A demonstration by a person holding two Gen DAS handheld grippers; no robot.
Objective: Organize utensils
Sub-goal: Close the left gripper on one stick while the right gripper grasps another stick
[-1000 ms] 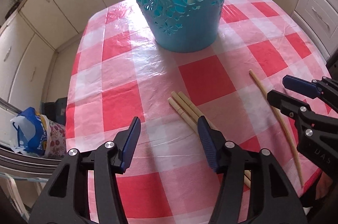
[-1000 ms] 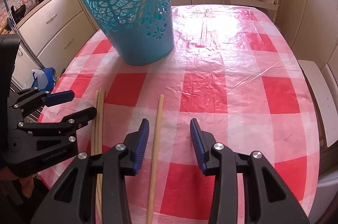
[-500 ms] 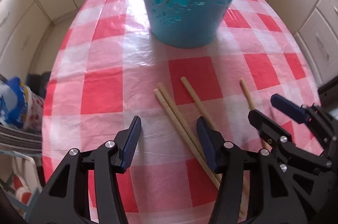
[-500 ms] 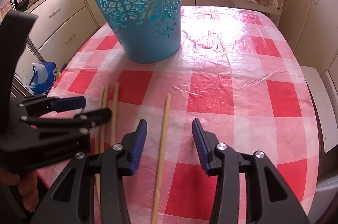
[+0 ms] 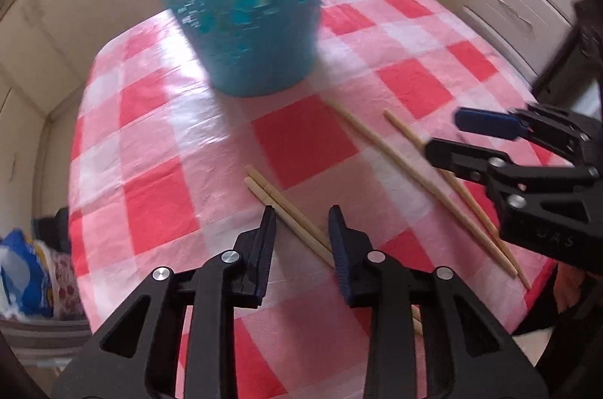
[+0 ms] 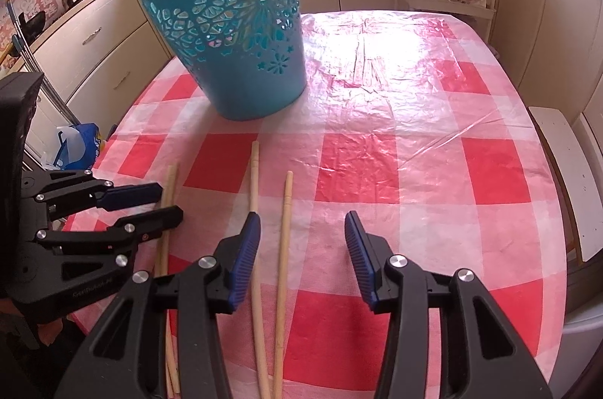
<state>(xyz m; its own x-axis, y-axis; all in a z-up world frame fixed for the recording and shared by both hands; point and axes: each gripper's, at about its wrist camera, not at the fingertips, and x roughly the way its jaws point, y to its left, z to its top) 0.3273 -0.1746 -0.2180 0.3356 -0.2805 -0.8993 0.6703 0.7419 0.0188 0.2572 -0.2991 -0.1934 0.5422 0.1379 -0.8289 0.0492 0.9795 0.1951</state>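
Left gripper (image 5: 301,229) is held apart, nothing gripped, straddling the left pair of chopsticks (image 5: 286,214) lying touching on the checked surface (image 5: 158,203). Blue basket (image 6: 226,37) is stood upright at the far side. Two more chopsticks (image 6: 269,248) are laid side by side, slightly apart, at the right; right gripper (image 6: 301,229) is held apart above them, empty. Sticks are judged light, stiff, smooth wood, likely to roll or slip on the glossy cloth. A mid-length pinch across the pair is preferred; a tip grasp is expected to pivot.
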